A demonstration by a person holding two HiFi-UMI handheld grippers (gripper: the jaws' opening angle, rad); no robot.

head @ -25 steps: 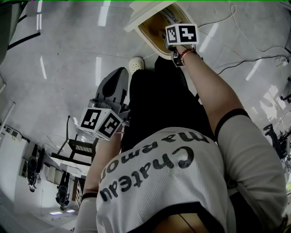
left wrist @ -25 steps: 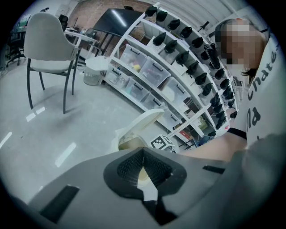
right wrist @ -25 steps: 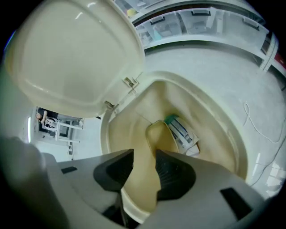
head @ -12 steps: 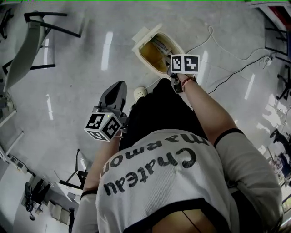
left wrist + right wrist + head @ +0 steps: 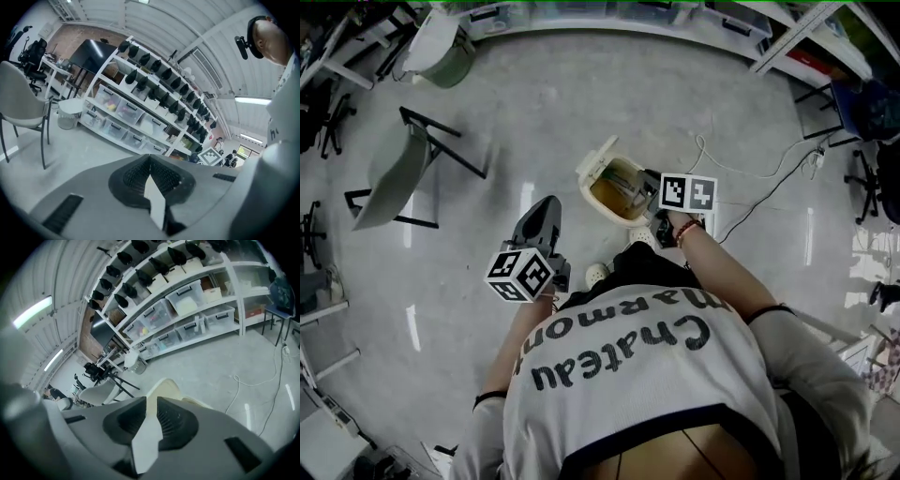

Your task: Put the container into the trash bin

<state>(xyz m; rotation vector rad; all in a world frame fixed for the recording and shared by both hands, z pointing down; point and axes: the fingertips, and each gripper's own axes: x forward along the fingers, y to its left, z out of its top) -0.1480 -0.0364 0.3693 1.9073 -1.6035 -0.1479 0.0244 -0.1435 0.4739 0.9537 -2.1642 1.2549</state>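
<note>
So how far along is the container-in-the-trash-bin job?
Looks nearly done: neither tool holds a container. The left tool is shut and empty; the right tool has its jaws closing on nothing, near the open trash bin. Whether the container lies inside, I can't tell. Left: perhaps closing the lid.

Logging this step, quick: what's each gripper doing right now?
Left gripper: closed, empty.
Right gripper: jaws closing, slightly apart, nothing between them.
</note>
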